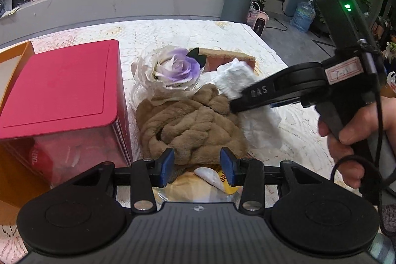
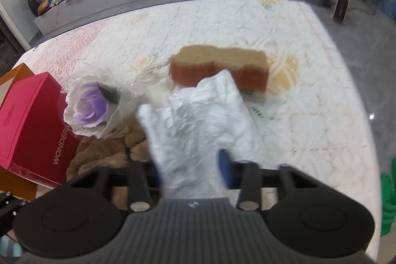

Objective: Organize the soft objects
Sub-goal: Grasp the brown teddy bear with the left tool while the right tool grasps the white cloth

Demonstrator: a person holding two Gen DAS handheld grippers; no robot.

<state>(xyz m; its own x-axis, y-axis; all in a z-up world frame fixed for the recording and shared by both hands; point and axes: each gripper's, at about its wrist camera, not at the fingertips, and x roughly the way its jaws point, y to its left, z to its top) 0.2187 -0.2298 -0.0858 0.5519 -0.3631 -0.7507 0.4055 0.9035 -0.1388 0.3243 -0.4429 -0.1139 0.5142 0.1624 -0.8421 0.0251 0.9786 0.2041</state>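
Note:
A brown plush knot lies mid-table; it also shows in the right wrist view. A purple fabric rose in white wrap rests behind it, and shows in the right wrist view. A brown sponge lies farther back. My left gripper is open, just before the plush, above a yellow packet. My right gripper is shut on a white crumpled plastic bag, held above the table; the bag also shows in the left wrist view.
A red lidded box stands at the left inside an orange box. The table has a white patterned cloth. A green object sits at the right edge. A long grey cabinet runs behind.

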